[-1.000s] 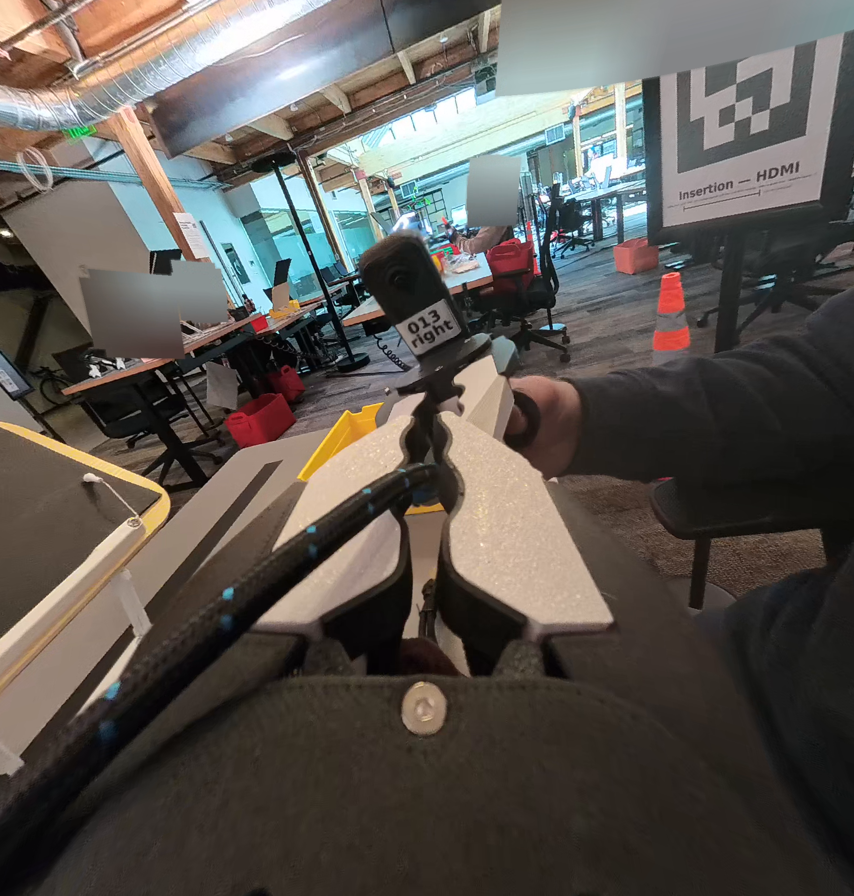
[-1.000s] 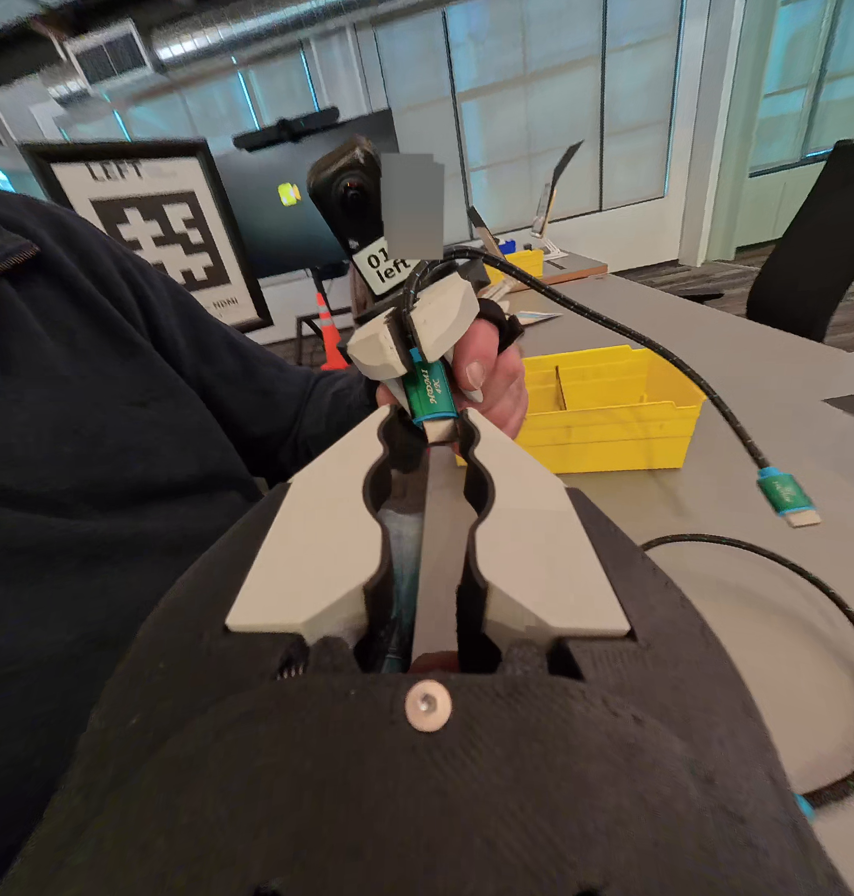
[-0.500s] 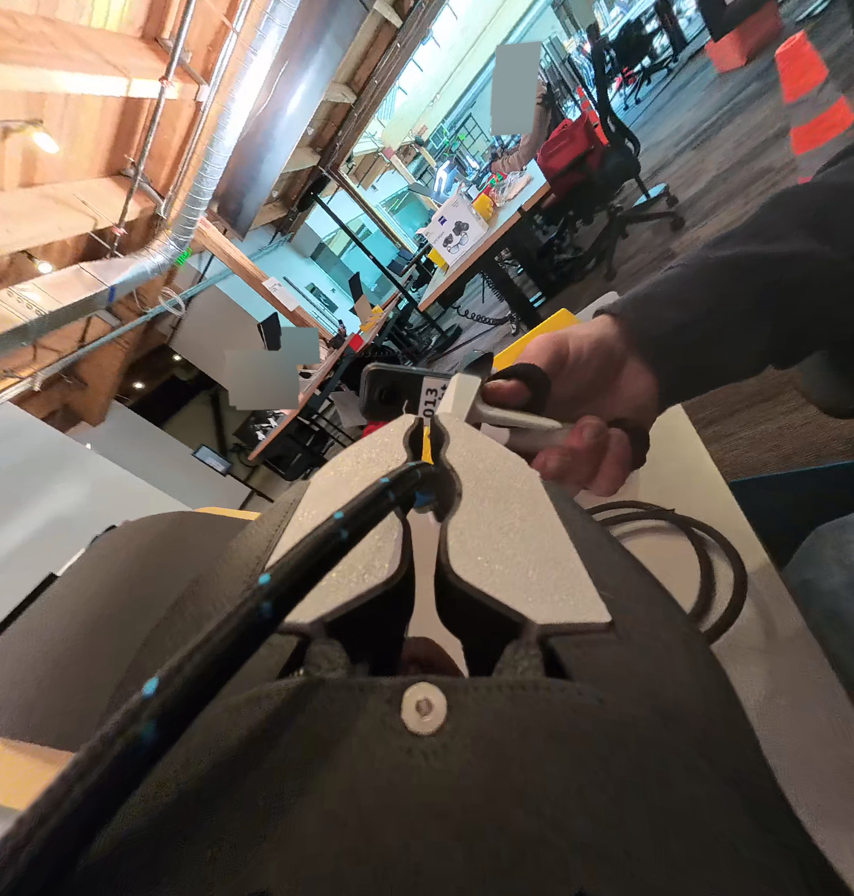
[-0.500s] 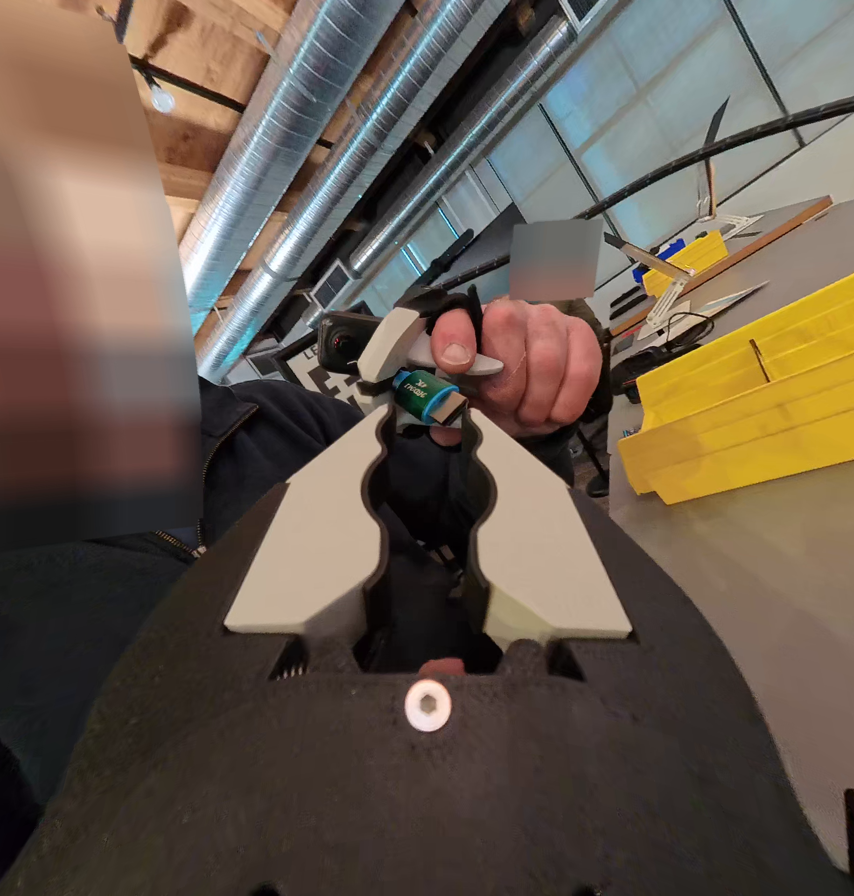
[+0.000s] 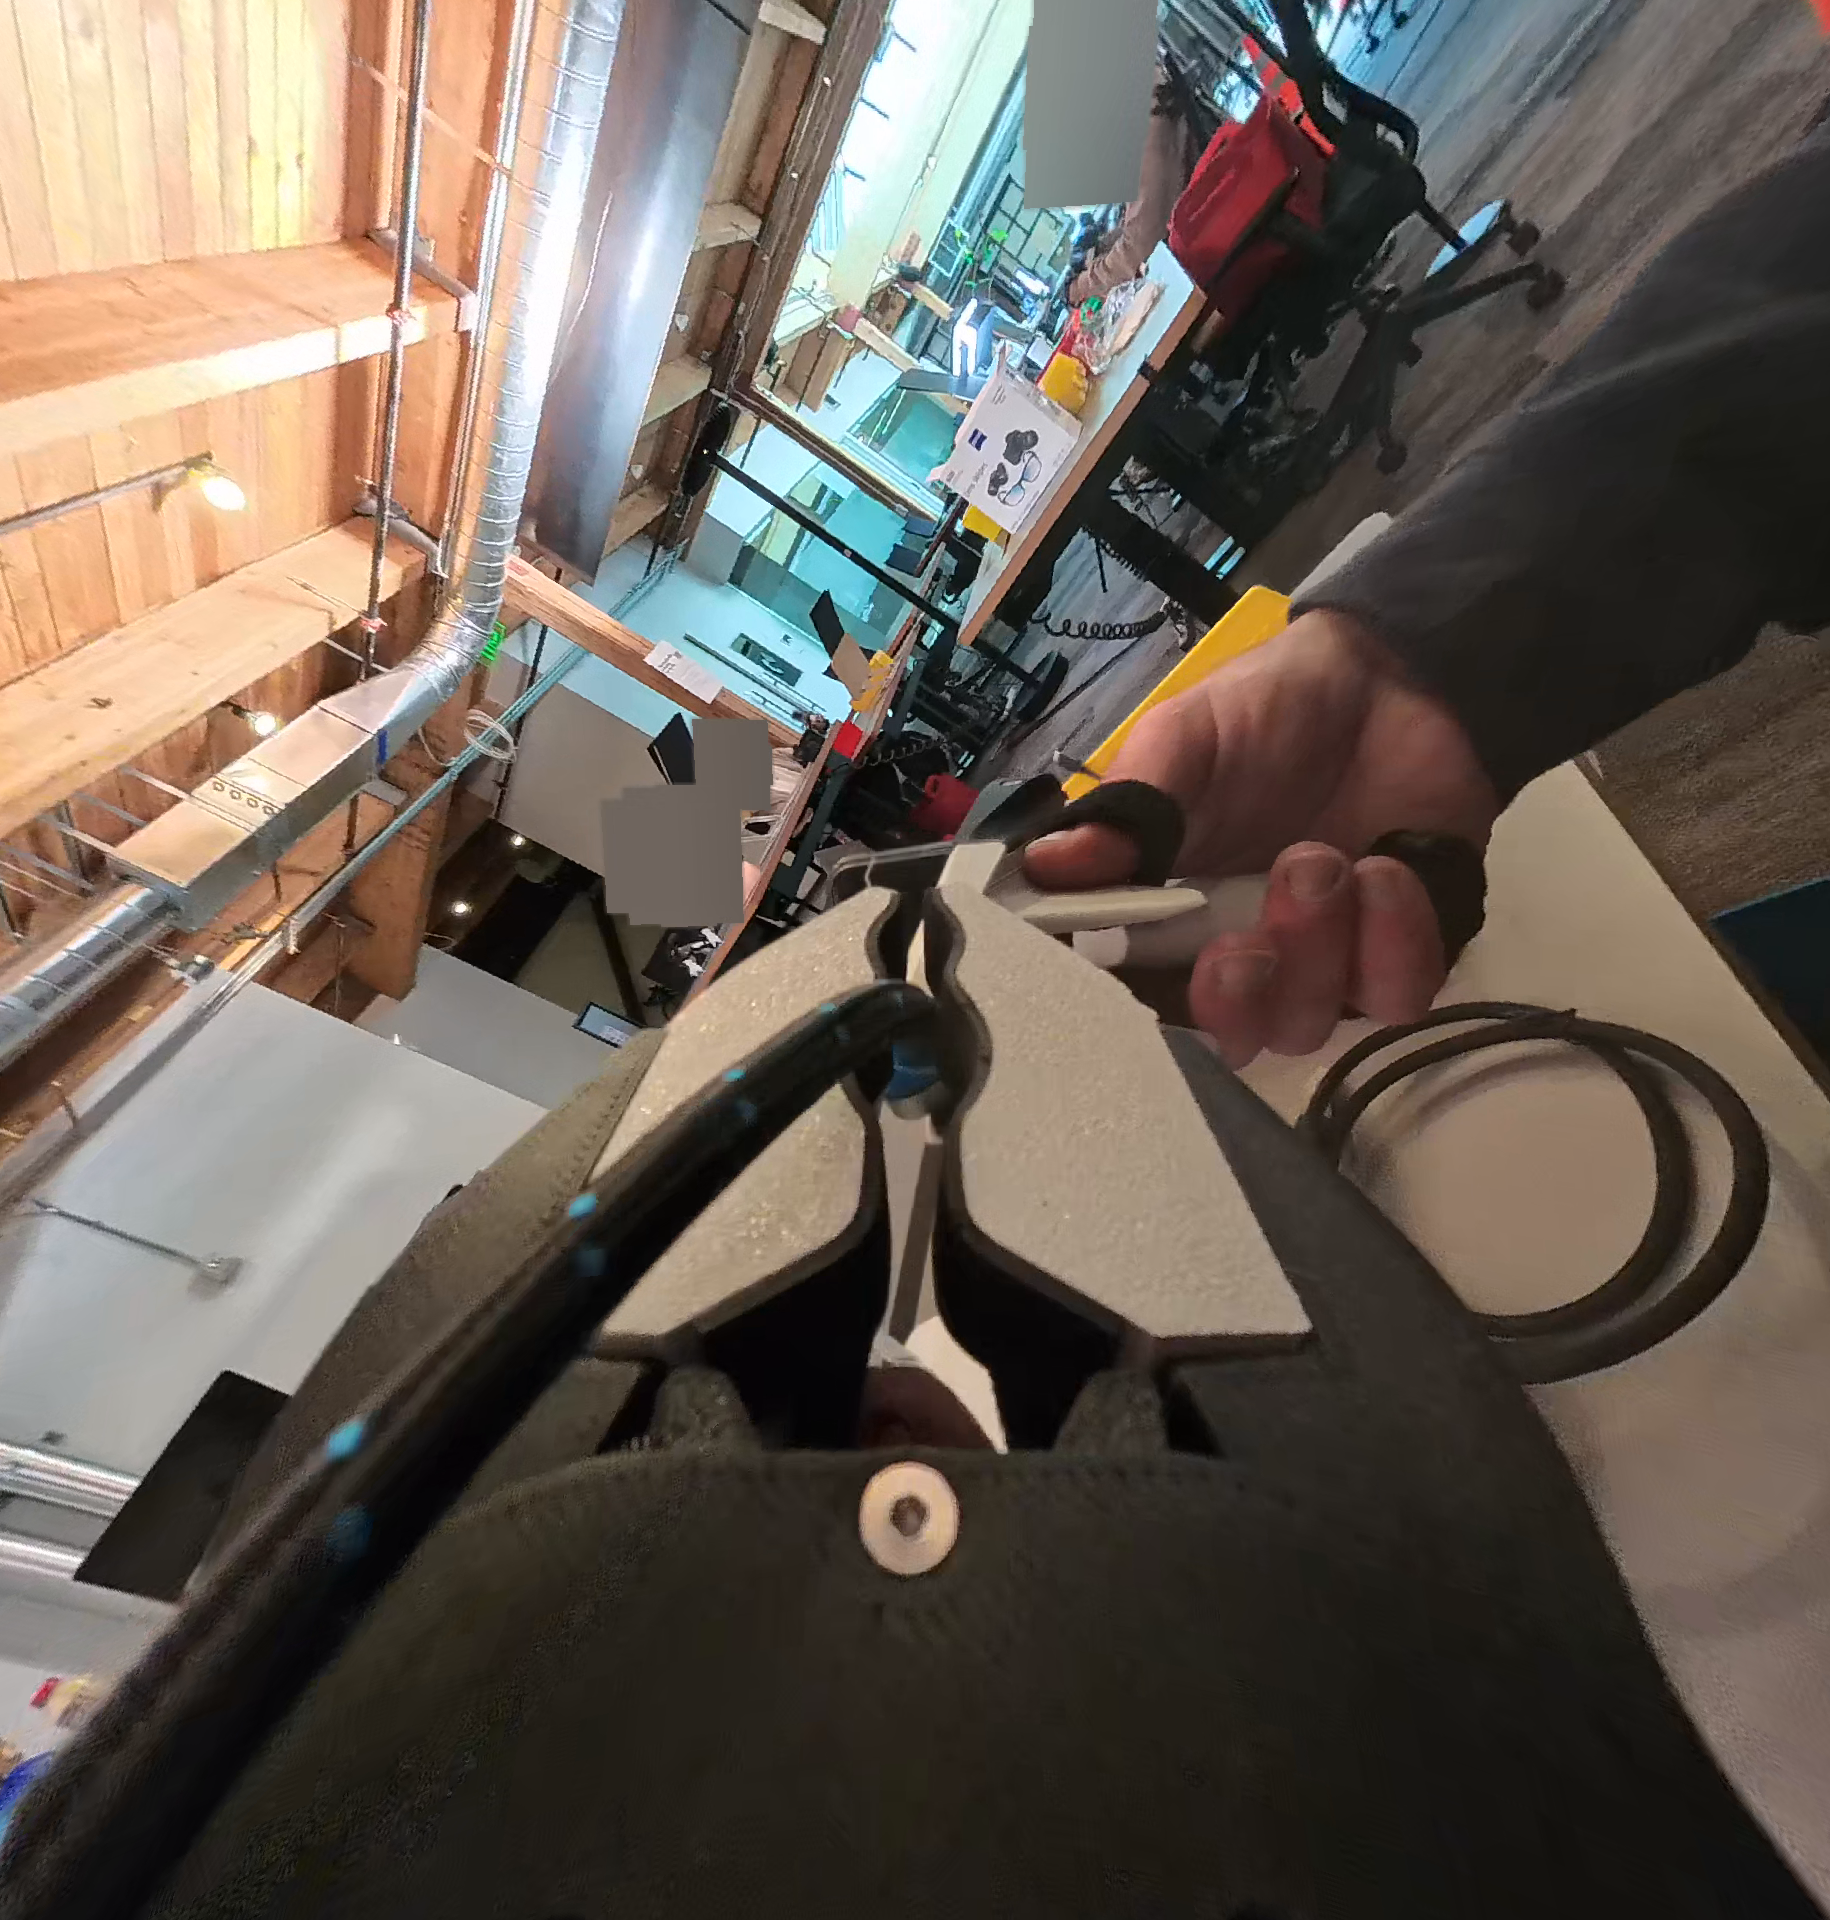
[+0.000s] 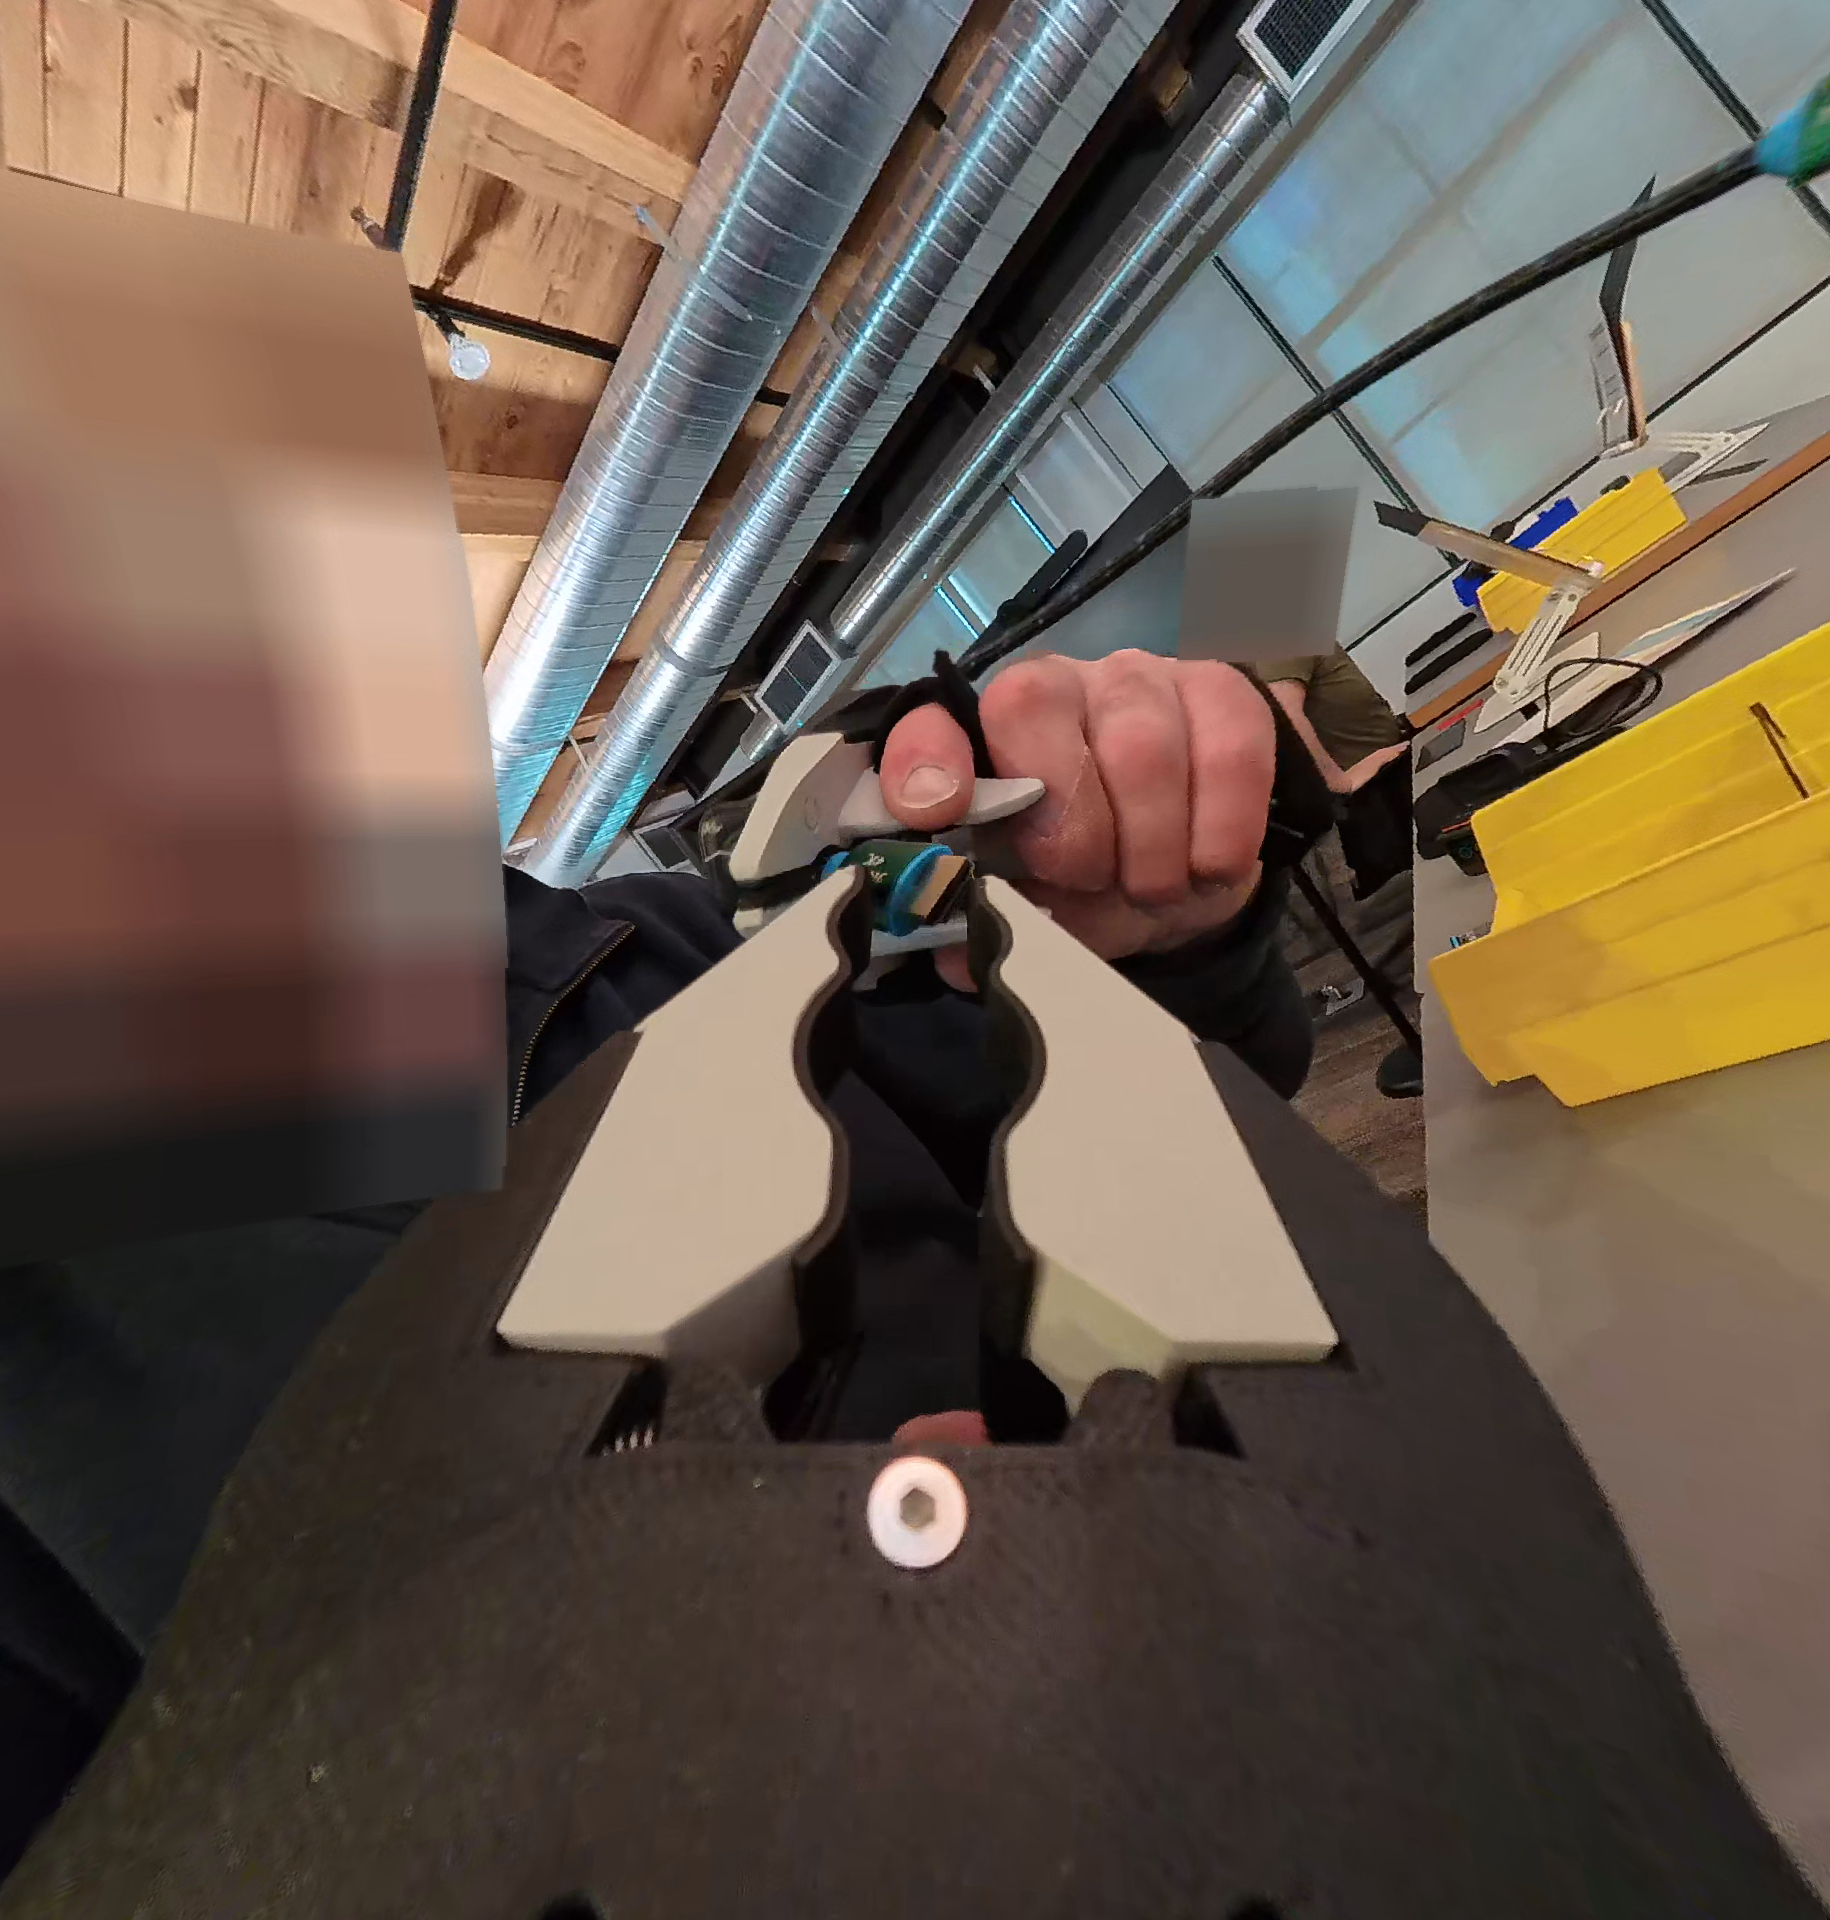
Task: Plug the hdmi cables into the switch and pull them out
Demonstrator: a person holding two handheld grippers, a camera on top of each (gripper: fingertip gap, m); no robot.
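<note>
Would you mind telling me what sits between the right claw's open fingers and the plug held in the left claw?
Nothing: in the right wrist view the right claw gapes just short of the green plug clamped in the left claw, with only air between.

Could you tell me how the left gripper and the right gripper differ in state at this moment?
The left gripper is shut on the green HDMI plug, with the braided cable arching back over it; the right gripper is open and holds nothing. The left gripper's fingers nearly meet, while the right gripper's stand apart. Both have pale grey fingers and black bodies.
</note>
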